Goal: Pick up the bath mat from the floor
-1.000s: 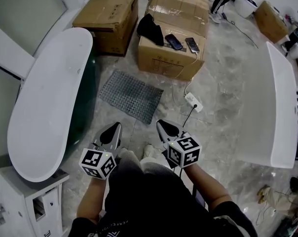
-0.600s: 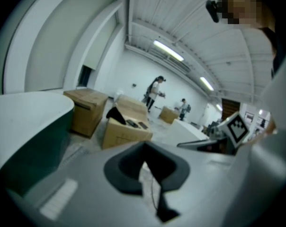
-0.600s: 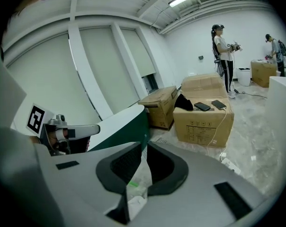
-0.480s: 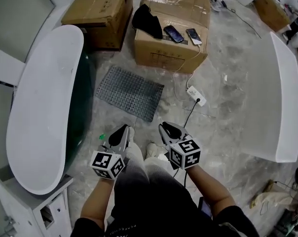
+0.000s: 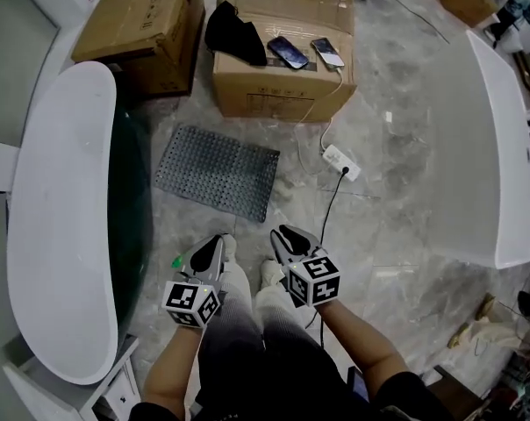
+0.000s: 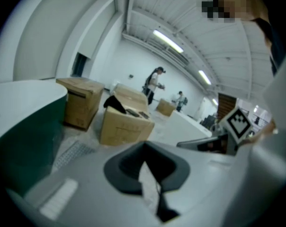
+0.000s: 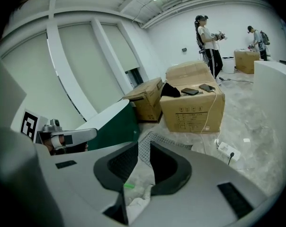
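Grey perforated rubber bath mat (image 5: 217, 172) lies flat on the pale marbled floor (image 5: 397, 191). It sits between the dark green flank of the white oval bathtub (image 5: 59, 217) and the large cardboard box (image 5: 282, 77), square-on ahead of the person's feet. Nothing rests on it, and it lies well apart from both tools. A white power strip (image 5: 341, 162) and its cable lie off the mat's right end, clear of it. The left hand-held gripper (image 5: 208, 254) is carried low by the knee, nose toward the mat, clenched and empty; its pads meet at the tips. The right hand-held gripper (image 5: 289, 239) sits level with it and aims the same way. Its jaws are opening with nothing between them; only floor and the mat's near edge show through the gap. Read as an approach stage: both tools held forward and low for the reach down, the right probably opening to take the near edge. Judged floppy; a flat mat likely needs one jaw worked under its rim.
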A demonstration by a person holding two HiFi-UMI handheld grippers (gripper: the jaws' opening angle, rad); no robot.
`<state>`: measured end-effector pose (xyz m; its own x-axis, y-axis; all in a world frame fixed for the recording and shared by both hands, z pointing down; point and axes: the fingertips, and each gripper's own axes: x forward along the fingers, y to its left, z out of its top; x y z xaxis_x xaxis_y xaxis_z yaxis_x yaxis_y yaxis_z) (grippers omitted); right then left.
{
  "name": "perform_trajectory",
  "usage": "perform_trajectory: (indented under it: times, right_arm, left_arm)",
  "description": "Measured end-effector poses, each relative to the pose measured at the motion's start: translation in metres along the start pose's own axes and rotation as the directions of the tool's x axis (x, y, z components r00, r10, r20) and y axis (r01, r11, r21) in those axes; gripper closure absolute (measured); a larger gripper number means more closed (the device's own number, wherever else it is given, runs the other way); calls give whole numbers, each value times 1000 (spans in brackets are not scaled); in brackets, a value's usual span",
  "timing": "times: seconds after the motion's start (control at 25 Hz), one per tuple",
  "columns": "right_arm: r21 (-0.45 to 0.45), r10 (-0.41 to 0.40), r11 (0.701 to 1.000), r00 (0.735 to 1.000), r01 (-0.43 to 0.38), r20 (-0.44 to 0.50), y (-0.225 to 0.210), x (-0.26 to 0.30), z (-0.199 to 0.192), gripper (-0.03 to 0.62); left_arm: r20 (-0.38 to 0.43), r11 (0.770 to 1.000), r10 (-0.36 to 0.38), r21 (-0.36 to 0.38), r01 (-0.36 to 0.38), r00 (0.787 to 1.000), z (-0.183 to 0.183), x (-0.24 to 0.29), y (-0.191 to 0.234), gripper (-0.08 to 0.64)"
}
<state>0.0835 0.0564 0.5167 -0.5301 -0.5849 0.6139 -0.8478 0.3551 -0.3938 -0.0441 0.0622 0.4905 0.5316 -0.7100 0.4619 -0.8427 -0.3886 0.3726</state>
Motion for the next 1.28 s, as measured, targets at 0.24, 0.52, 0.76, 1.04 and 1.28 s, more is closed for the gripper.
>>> perform_trajectory:
  times: [0.24, 0.52, 0.76, 1.04, 1.28]
  right_arm:
    - [63, -90, 994, 996, 91, -9, -40, 43, -11, 523]
    - [131, -181, 975, 983, 182, -22, -86, 97, -33, 506]
    - [148, -224, 962, 973, 229, -48, -120, 150, -62, 502]
    - [166, -270, 946, 960, 279, -76, -170, 204, -117, 502]
    - [179, -291, 934, 949, 309, -118, -204, 246, -170, 495]
  left_arm:
    - [-50, 1000, -5, 3, 5, 999, -20, 47, 33, 555]
    - [-96, 998, -45, 34, 48, 994, -41, 105, 58, 555]
    - [-141, 996, -53, 59, 62, 989, -72, 155, 90, 555]
    - [-163, 996, -26, 82, 40, 986, -126, 214, 132, 555]
    - [-219, 994, -16, 98, 38, 976, -188, 246, 163, 555]
